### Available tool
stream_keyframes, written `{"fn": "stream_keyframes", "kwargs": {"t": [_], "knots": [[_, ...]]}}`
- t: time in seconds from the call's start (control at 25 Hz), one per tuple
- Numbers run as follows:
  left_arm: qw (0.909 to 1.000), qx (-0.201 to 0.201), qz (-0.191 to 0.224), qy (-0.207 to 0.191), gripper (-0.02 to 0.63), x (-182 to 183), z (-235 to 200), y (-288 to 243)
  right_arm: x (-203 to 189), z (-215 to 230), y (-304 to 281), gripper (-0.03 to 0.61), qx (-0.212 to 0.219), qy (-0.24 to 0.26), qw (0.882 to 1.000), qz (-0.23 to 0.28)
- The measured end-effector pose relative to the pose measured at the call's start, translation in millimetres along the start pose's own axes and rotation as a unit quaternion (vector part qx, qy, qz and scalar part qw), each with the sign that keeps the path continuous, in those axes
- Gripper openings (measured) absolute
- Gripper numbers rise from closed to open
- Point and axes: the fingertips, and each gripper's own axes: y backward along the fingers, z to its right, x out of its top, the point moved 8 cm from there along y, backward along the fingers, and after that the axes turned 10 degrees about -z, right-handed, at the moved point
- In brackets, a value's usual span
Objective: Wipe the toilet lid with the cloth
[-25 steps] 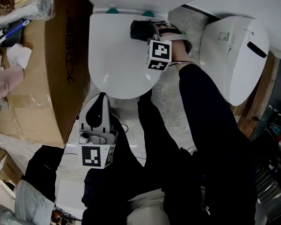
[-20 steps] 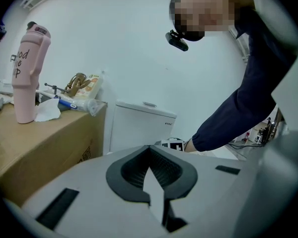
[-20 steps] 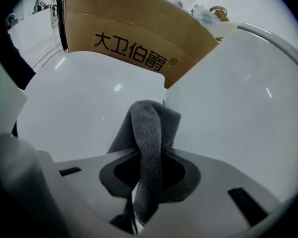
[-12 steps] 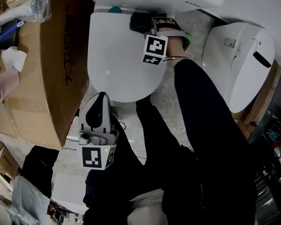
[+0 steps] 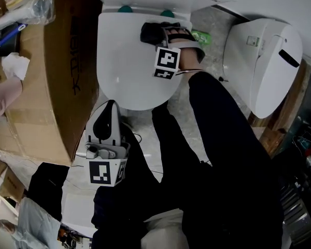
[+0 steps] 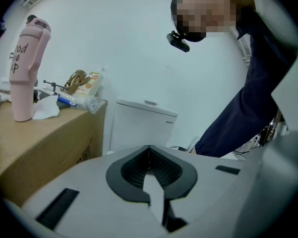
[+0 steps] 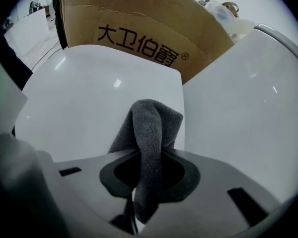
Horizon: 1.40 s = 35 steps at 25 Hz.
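Nearest, the left hand-held gripper (image 6: 150, 176) is kept clenched, with nothing between its jaws. Further off, a dark grey fleece cloth (image 7: 151, 125) is grasped by the right hand-held gripper (image 5: 163, 35) and held on the white oval toilet lid (image 5: 122, 61), near its hinge end. Beyond, "大卫伯爵®" is printed on a brown cardboard box (image 7: 139, 14).
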Motion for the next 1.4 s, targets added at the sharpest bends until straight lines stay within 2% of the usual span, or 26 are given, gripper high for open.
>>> {"fn": "stream_keyframes", "kwargs": {"t": [0.32,0.64,1.0,1.12,1.4], "knots": [[0.9996,-0.021,-0.015,-0.013,0.015,-7,-3,23,7,-73,30,0.072,0.04,0.023,0.999,-0.006],[0.9986,-0.048,0.01,-0.019,0.015,-13,-8,45,16,-151,64,0.072,0.076,0.011,0.997,-0.008],[0.9979,-0.05,0.002,-0.04,0.015,-27,-10,68,25,-226,99,0.072,0.116,-0.005,0.993,-0.012],[0.9976,-0.054,0.01,-0.041,0.015,-28,-9,73,29,-250,110,0.072,0.126,-0.007,0.992,-0.008],[0.998,-0.046,0.018,-0.039,0.015,-29,-17,79,36,-281,127,0.072,0.169,-0.012,0.985,-0.008]]}}
